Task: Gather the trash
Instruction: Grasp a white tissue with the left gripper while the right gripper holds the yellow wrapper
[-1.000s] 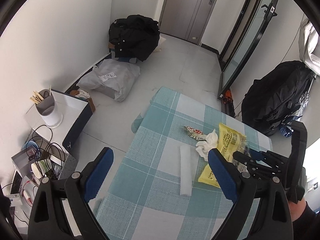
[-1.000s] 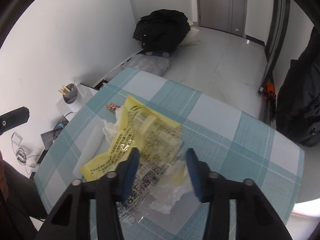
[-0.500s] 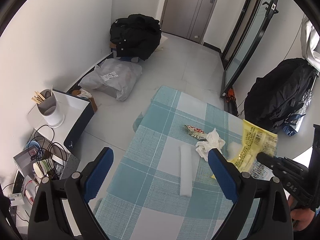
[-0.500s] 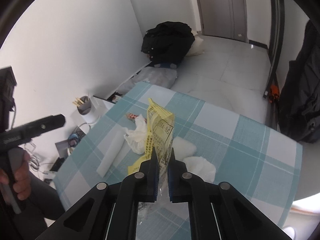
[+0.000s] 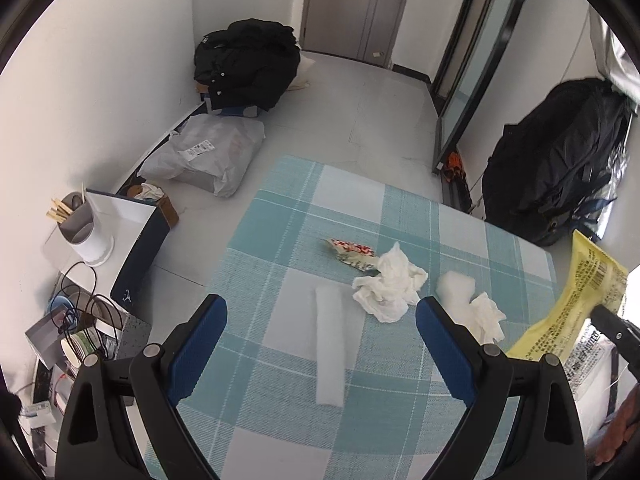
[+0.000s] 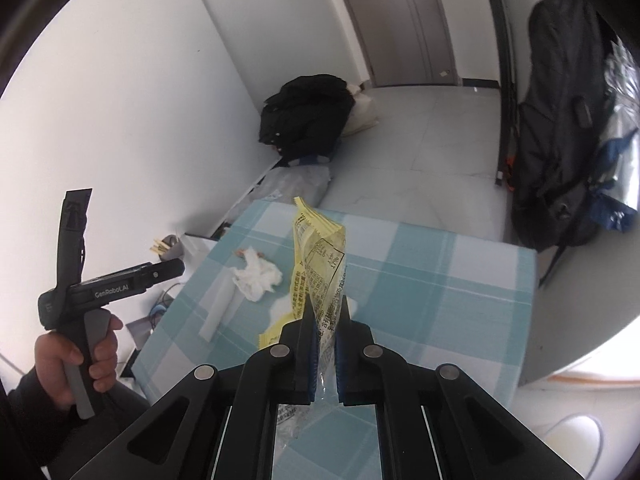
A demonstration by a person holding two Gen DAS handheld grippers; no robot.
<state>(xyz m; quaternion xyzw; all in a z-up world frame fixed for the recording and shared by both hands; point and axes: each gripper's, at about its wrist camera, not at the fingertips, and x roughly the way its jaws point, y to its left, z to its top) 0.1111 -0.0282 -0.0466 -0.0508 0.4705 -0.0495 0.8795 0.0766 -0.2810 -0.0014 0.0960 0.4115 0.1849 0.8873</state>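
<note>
My right gripper is shut on a yellow plastic wrapper, which hangs lifted above the checked table. The same wrapper shows at the right edge of the left wrist view. My left gripper stands open with nothing between its blue pads, above the near part of the table. On the cloth lie a crumpled white tissue, a red-and-white snack wrapper, a long white foam strip, a white foam lump and a smaller tissue.
A white side table with a chopstick cup stands left of the table, cables and clutter below it. A black jacket pile and a plastic bag lie by the wall. A black backpack hangs at the right.
My right gripper shut on the yellow wrapper and lifted it off the table toward the right, uncovering the foam lump and small tissue. The left gripper shifted slightly, still open.
</note>
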